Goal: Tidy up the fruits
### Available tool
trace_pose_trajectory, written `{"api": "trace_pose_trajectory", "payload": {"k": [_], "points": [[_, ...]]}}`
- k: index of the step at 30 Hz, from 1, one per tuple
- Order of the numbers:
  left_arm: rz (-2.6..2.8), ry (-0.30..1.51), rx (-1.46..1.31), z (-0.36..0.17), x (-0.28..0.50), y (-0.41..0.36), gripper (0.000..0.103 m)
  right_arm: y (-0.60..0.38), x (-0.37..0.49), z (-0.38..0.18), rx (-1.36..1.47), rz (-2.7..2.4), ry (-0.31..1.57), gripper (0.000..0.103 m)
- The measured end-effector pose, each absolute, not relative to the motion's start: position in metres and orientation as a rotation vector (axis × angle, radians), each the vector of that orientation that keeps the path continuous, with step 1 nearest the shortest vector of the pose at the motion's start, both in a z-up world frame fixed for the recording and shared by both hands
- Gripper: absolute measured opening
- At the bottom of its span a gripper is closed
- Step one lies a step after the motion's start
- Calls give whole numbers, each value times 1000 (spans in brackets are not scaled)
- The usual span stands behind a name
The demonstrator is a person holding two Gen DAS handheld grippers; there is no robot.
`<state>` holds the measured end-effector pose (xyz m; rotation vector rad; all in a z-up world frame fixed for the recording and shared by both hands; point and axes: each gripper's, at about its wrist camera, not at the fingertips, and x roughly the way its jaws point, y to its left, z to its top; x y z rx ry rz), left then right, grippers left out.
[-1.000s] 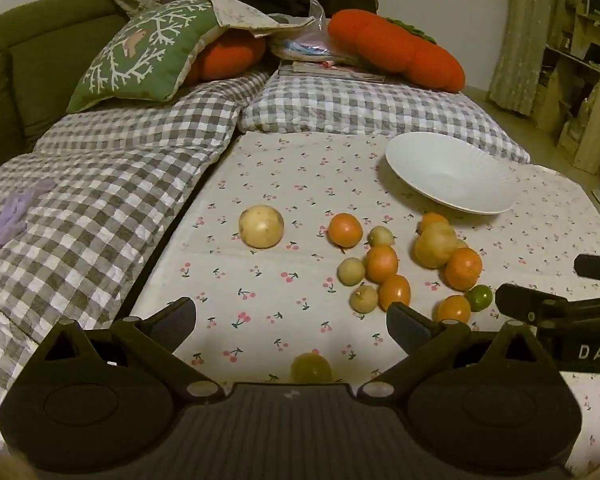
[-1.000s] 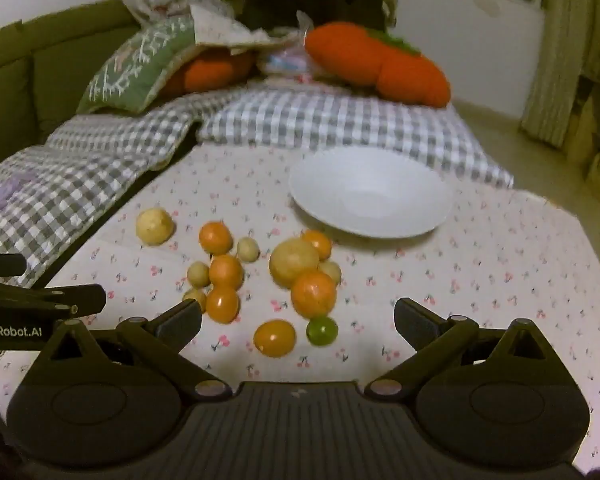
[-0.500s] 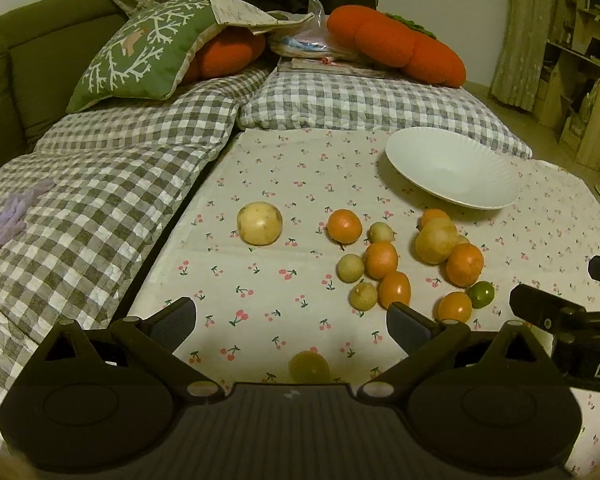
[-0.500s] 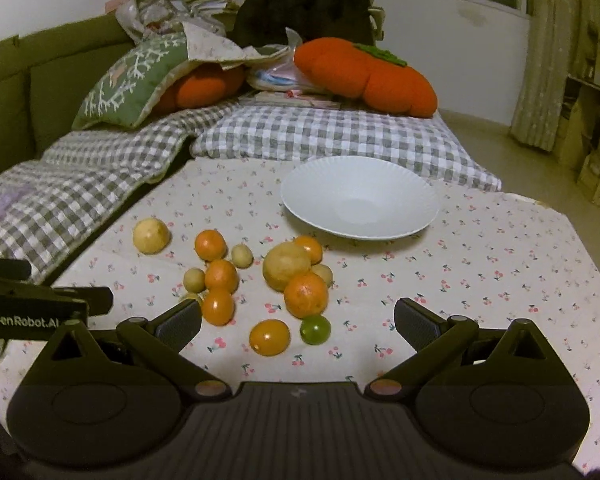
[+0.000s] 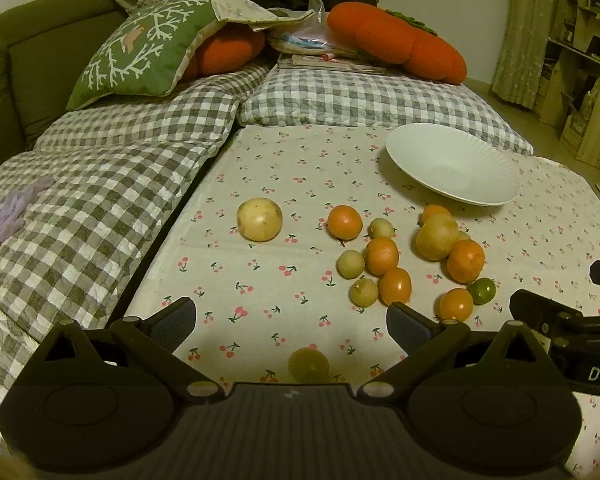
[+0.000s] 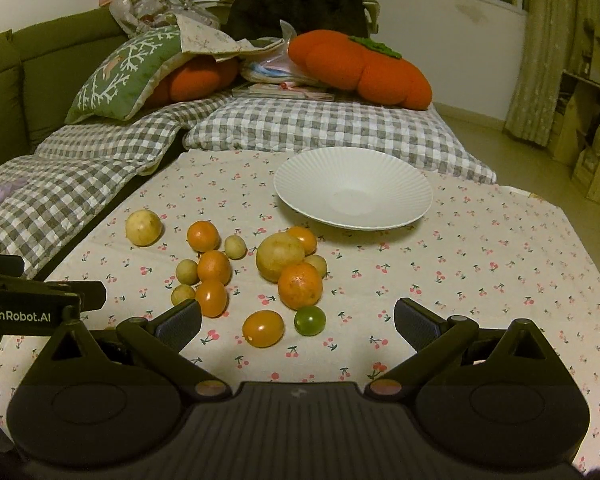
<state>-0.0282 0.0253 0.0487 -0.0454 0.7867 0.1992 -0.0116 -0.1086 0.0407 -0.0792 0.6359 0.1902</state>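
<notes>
Fruits scattered loose across the cherry-print cloth [image 6: 480, 264] on the bench, none on the white ribbed plate [image 6: 354, 188] standing empty just beyond them. Nearest the right gripper [image 6: 298, 322]: an orange cherry tomato [image 6: 263, 328] and a green one [image 6: 309, 320] side by side, lying ahead between its wide-spread, empty jaws. Behind those, a mandarin [image 6: 300, 285] touching a large yellowish fruit [image 6: 280, 256], with smaller pale and orange pieces packed close around. Off to the left, alone, a pale round fruit [image 5: 259, 219], well apart from the cluster. Left gripper [image 5: 288, 326] likewise gaping wide and holding nothing, with one small yellow-green fruit [image 5: 309, 365] low between its fingers, close to the body, contact impossible to judge. Beyond the bench, grey checked cushions [image 5: 364, 96], a green branch-patterned pillow [image 5: 140, 52] and an orange pumpkin-shaped plush [image 6: 360, 68] against an olive sofa [image 5: 24, 64]. Nothing lying between fruits and plate.
</notes>
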Motion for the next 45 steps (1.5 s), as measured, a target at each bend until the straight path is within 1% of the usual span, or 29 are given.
{"api": "trace_pose_trajectory", "payload": {"k": [17, 20, 25, 31, 36, 45], "points": [[199, 800, -47, 47, -26, 25, 92, -104, -8, 43, -60, 187, 672, 103], [190, 805, -53, 53, -19, 32, 92, -103, -2, 53, -43, 216, 668, 103], [229, 754, -114, 73, -7, 58, 92, -108, 18, 73, -39, 206, 635, 103], [254, 750, -151, 82, 16, 75, 92, -120, 53, 68, 26, 216, 731, 103], [257, 786, -159, 77, 39, 82, 92, -119, 68, 58, 17, 239, 794, 103], [249, 865, -139, 46, 92, 90, 92, -101, 98, 38, -63, 368, 804, 103]]}}
